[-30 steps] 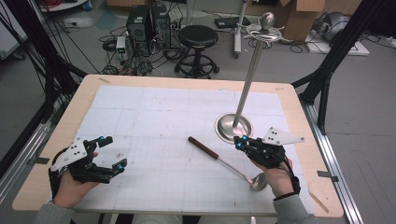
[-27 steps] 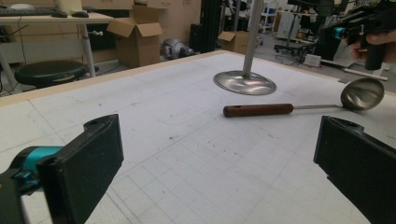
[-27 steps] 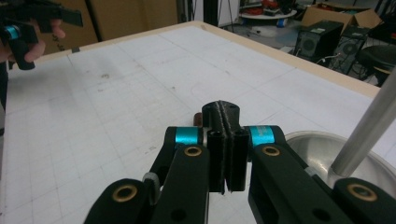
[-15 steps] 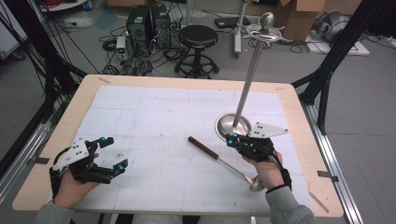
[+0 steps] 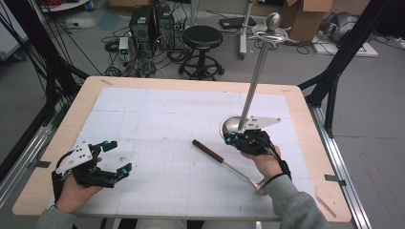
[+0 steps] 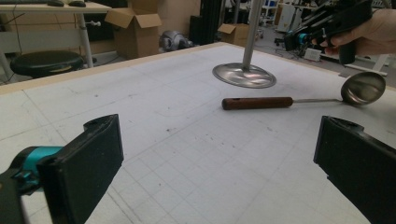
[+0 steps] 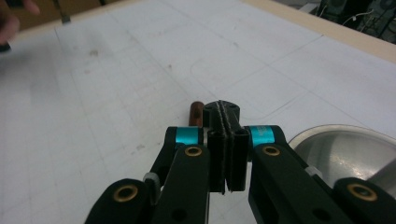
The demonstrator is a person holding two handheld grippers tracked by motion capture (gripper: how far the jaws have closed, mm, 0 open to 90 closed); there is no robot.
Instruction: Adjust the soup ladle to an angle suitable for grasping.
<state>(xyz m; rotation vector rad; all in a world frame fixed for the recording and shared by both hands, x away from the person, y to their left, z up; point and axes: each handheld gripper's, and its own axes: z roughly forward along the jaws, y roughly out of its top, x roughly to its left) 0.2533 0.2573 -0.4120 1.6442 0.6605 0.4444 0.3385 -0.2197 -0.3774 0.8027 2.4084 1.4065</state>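
A ladle with a brown wooden handle and a steel bowl lies slantwise on the white gridded mat. A steel stand with a round base and a tall pole rises just behind it. My right gripper hovers at the front edge of that base, over the mat beside the ladle's handle. Its jaws are pressed together with nothing between them, and the handle's end shows just past them. At the mat's near left my left gripper is open and empty, its pads wide apart, facing the ladle.
The wooden table borders the mat on all sides. Behind the far edge on the floor stand a black stool, computer cases and cables. Black frame posts rise at both sides of the table.
My right gripper has slid left along the stand's base toward the ladle's handle end, still shut. The left gripper and the ladle have stayed in place.
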